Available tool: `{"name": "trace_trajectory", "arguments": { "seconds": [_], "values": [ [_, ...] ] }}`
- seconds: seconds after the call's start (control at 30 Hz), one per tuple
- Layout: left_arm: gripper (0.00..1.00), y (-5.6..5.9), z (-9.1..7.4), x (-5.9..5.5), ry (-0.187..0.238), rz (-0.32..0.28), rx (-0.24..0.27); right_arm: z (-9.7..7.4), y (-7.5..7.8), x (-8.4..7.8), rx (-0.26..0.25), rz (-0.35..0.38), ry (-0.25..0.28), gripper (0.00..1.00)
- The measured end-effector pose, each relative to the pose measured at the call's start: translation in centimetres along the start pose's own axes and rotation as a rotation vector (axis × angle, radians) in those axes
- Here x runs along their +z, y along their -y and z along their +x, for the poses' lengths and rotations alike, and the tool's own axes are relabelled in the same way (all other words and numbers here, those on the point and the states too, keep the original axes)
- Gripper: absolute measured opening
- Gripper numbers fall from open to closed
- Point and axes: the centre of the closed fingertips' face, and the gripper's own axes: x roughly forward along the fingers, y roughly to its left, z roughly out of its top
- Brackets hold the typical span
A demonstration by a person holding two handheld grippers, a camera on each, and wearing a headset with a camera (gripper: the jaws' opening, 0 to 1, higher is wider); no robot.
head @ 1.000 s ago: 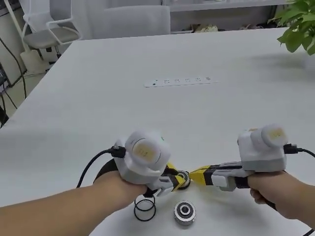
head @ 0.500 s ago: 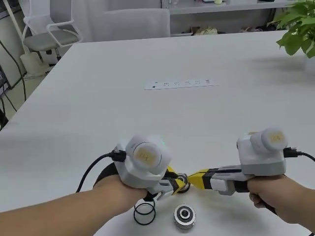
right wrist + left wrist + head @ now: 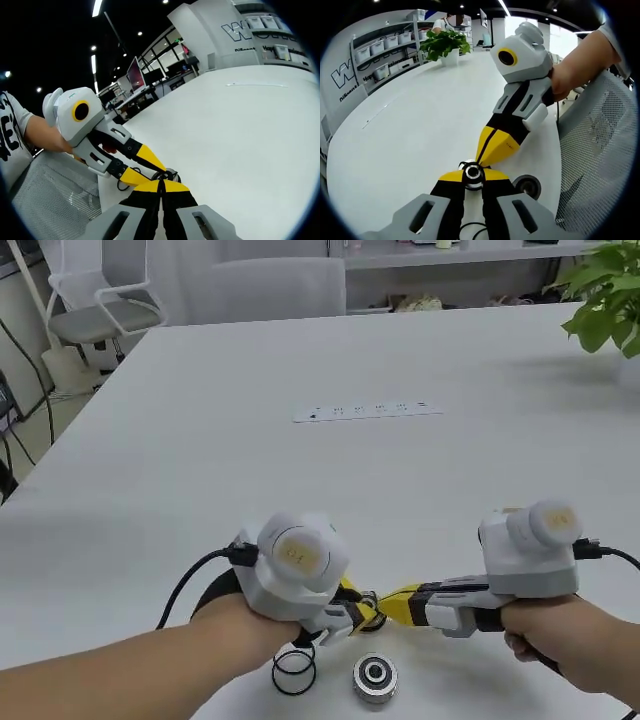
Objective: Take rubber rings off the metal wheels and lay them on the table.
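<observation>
Two black rubber rings (image 3: 294, 670) are seen lying overlapped on the white bench (image 3: 200, 460), just below the left claw (image 3: 355, 612). That claw is clamped on a small metal wheel (image 3: 473, 173), which is gripped between its yellow tips just above the bench. A second metal wheel (image 3: 375, 678) is laid flat on the bench, just right of the rings. The right claw (image 3: 161, 182) is pointed in from the right with its jaws pressed together, the tips touching the held wheel; whether a ring is pinched there cannot be told. Farther back a power strip (image 3: 366, 409) is set on the bench, and a plant (image 3: 606, 300) is seen at the far right.
</observation>
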Motion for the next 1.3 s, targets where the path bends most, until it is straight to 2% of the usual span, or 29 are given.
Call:
{"name": "trace_trajectory", "arguments": {
  "seconds": [0.03,0.07,0.37,0.63,0.83,1.0,1.07,1.3],
  "values": [
    [0.07,0.0,0.0,-0.1,-0.003,-0.001,0.002,0.1,-0.5,0.6,0.013,0.005,0.025,0.0],
    [0.07,0.0,0.0,-0.1,-0.002,-0.004,0.002,0.1,-0.3,0.2,-0.004,-0.013,-0.003,0.0],
    [0.07,-0.1,0.1,0.0,0.003,-0.009,0.004,0.0,-0.4,0.4,0.014,0.01,0.023,0.0],
    [0.07,-0.1,0.1,0.0,0.002,-0.01,0.006,-0.5,0.9,-0.2,-0.043,0.018,0.013,0.0],
    [0.08,0.0,0.1,0.1,-0.023,0.041,-0.015,-0.6,1.1,0.0,-0.052,0.021,0.019,0.0],
    [0.13,0.4,-0.1,0.2,-0.031,0.046,-0.042,-0.7,1.0,0.1,-0.049,0.022,0.021,0.0],
    [0.14,0.6,-0.3,0.4,-0.027,0.053,-0.048,-0.8,1.0,0.2,-0.048,0.022,0.026,0.0],
    [0.2,0.8,-1.7,1.3,0.013,0.014,-0.065,-1.1,0.9,0.5,-0.039,0.026,0.034,0.0]
  ]
}}
